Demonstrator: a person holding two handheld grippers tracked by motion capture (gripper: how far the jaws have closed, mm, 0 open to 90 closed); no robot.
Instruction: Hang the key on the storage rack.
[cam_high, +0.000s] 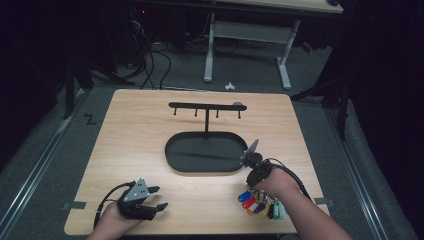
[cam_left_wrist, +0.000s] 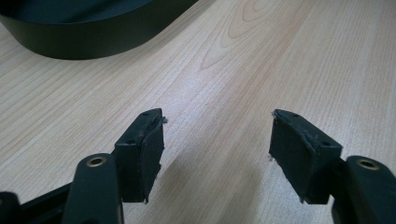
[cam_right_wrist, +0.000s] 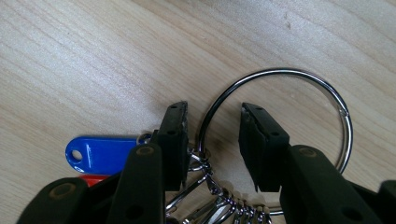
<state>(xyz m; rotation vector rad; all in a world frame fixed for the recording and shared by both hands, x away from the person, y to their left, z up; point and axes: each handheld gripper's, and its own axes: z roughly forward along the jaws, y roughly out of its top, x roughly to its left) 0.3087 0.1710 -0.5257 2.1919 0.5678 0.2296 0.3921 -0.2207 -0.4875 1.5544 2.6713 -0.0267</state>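
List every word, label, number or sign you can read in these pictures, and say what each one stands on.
None can be read.
The key tags by the right gripper: their label faces are too small in the high view to show any writing.
The blue tag in the right gripper view: plain, no text on the part that shows.
The black stand and table: no marks.

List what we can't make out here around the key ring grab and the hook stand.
- Right gripper view: pads straddle the metal ring; contact with the wire can't be told.
- Same view: the jaws cover most of the red tag and the clips.
- High view: the person's right hand overlaps the tag bunch; tag count unclear.
- High view: hooks on the black stand too small to read.
- Left gripper view: black tray cut by the top edge.
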